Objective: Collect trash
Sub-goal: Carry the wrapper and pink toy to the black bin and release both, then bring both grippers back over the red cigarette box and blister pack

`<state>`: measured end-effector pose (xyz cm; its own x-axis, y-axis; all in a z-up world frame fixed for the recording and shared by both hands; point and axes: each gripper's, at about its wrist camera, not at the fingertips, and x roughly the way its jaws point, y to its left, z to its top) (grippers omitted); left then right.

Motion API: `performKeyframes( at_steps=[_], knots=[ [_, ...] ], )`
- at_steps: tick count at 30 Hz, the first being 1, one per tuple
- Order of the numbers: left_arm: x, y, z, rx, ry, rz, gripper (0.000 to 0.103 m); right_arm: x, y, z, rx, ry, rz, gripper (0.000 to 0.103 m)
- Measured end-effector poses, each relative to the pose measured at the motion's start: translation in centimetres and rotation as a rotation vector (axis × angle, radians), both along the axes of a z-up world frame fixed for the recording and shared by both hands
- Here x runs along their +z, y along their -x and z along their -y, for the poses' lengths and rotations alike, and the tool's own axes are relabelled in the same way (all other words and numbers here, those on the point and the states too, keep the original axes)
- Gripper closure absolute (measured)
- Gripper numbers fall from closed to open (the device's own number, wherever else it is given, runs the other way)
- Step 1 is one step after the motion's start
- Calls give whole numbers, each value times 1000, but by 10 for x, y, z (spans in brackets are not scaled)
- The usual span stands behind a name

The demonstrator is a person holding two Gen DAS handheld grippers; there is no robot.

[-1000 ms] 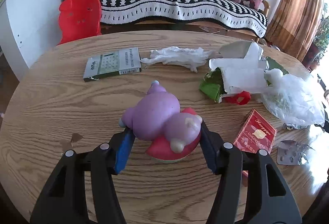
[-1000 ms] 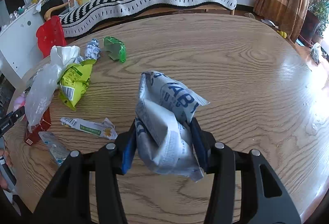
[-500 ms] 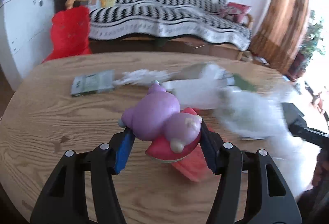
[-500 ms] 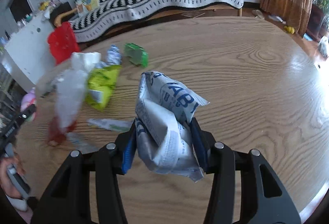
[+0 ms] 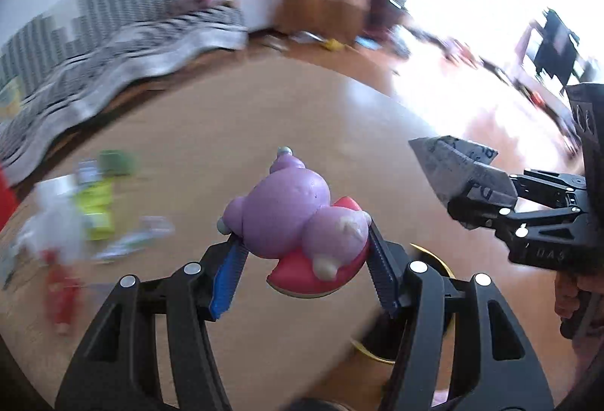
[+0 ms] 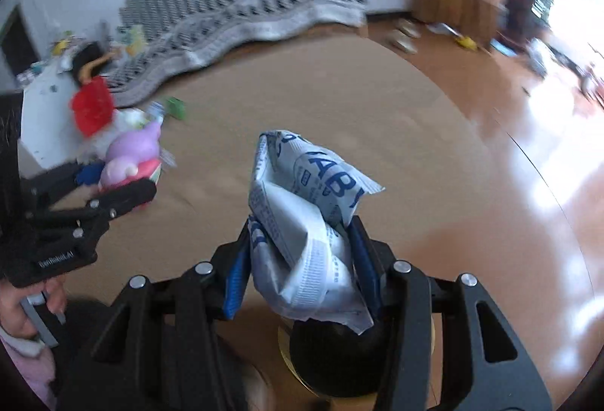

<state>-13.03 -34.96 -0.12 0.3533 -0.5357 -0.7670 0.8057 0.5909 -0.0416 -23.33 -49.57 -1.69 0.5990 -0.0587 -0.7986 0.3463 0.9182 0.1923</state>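
Left tongs [image 5: 302, 275]: pinching the purple toy [image 5: 290, 218] across its middle, blue ribbed pads on both flanks, toy lifted clear of the wooden surface [image 5: 234, 131]. Figure lies on a pink-red base. Looks like a smooth, rounded, soft-plastic body; probably light and slightly squashy, likely slippery where it bulges. Present hold across the waist, where the pads bear on the widest part, seems the sound place; a hold nearer head or base would likely roll off.

Right tongs [image 6: 298, 271]: pinching a crumpled white-and-blue wrapper [image 6: 305, 229] at its lower bunched part, top flaring free above the pads. Thin film, near weightless, limp; gives no resistance, so grip must gather several folds, as here. May slide out if only one layer is caught.

Beneath both tongs: a dark round opening with a gold rim [image 6: 332, 362], probably a bin, partly hidden.

Further out: blurred litter [image 5: 90, 207] on the far left of the surface, striped sofa [image 6: 241, 14] behind.
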Motion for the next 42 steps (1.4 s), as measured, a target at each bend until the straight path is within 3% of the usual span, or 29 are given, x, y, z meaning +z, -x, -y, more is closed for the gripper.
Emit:
performKeyframes(
  at_steps=[5, 9, 13, 18, 30, 31, 32, 34, 38, 42],
  knots=[
    [-60, 67, 77, -177, -102, -94, 45, -81, 78, 43, -136, -123, -161, 54],
    [-99, 94, 118, -263, -179, -140, 45, -134, 95, 49, -151, -187, -254, 54],
    [-106, 101, 138, -305, -200, -117, 45, -159, 98, 50, -150, -233, -286, 54],
    [-130, 102, 146, -313, -245, -165, 45, -168, 96, 55, -135, -255, -299, 54],
    [-142, 101, 151, -322, -259, -172, 43, -180, 92, 56, -136, -280, -305, 54],
    [-143, 100, 149, -330, -269, -170, 38, -179, 93, 55, -138, -277, -303, 52],
    [-145, 101, 150, -336, -282, -169, 35, -178, 95, 57, -135, -270, -304, 38],
    [-146, 102, 149, -341, -285, -171, 12, -176, 94, 54, -123, -237, -311, 15],
    [-133, 99, 142, -317, -237, -135, 11, -166, 97, 47, -103, -129, -322, 11],
    [-86, 89, 129, -267, -130, -114, 11, -156, 106, 54, -141, -172, -265, 11]
  ],
)
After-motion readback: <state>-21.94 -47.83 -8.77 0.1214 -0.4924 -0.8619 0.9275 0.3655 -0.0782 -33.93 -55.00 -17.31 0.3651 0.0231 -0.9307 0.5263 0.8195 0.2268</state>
